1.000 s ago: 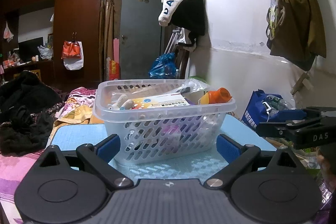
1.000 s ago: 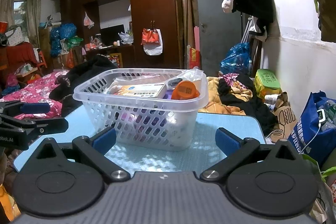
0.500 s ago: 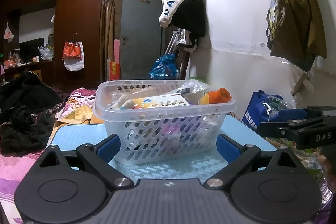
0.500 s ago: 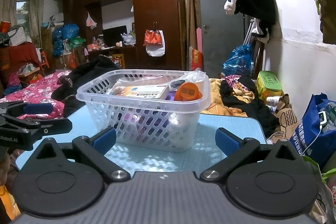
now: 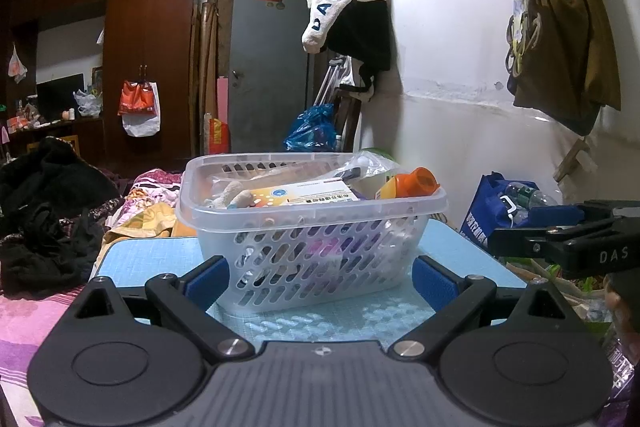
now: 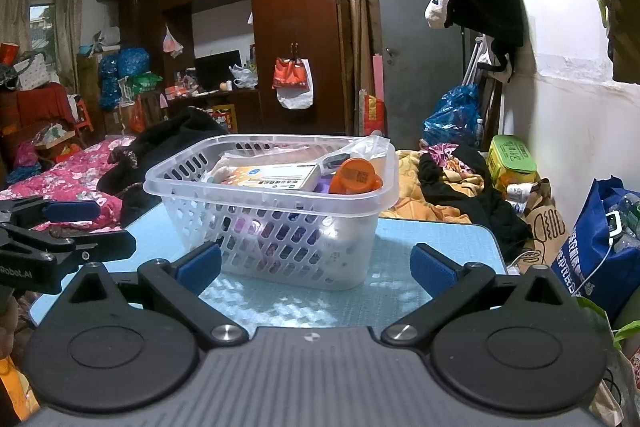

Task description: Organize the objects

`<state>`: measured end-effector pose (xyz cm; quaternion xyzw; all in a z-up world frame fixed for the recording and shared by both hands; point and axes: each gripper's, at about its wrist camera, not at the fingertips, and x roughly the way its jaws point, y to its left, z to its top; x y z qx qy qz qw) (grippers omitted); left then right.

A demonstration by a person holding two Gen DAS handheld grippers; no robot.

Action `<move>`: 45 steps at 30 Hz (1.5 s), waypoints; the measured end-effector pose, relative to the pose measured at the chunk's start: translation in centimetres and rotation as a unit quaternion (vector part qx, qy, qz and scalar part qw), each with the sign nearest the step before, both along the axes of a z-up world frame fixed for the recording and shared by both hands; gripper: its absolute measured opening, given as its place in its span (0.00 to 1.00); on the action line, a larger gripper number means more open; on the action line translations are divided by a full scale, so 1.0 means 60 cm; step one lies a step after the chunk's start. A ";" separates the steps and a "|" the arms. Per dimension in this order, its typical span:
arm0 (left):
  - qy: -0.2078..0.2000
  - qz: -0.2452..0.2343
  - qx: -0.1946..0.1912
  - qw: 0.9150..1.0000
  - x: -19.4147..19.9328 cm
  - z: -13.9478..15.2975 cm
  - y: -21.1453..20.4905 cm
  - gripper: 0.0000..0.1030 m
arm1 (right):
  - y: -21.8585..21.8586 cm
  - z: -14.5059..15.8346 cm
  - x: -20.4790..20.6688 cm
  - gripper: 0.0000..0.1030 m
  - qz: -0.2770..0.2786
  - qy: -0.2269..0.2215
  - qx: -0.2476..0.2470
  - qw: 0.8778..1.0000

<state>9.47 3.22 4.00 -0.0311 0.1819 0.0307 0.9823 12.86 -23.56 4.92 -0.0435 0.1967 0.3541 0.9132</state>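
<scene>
both tools, the left tool (image 5: 320,277) and right tool (image 6: 316,267), gape wide and hold nothing, facing the basket (image 5: 312,227) on the bench (image 5: 152,255), already packed with a box (image 5: 308,194) and bottle (image 5: 408,183), nothing loose beside it.

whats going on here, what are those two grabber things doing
A person is holding two grippers over a light blue table, both aimed at a clear plastic basket already filled with a medicine box, an orange-capped bottle and other small items. The left gripper and right gripper are both open and holding nothing, apart from the basket. Nothing has been picked up yet.
</scene>
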 end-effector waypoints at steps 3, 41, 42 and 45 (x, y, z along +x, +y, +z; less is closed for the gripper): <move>-0.002 -0.002 0.001 1.000 -0.001 0.000 -0.001 0.96 | 0.000 0.000 -0.001 1.00 0.000 0.001 0.001 1.000; 0.000 -0.001 0.009 1.000 0.003 -0.004 -0.016 0.96 | -0.011 0.012 0.006 1.00 0.002 -0.005 0.008 1.000; 0.000 -0.002 0.009 1.000 0.003 -0.004 -0.016 0.96 | -0.010 0.011 0.005 1.00 0.002 -0.004 0.007 1.000; 0.000 -0.002 0.009 1.000 0.003 -0.004 -0.016 0.96 | -0.011 0.011 0.005 1.00 0.002 -0.004 0.007 1.000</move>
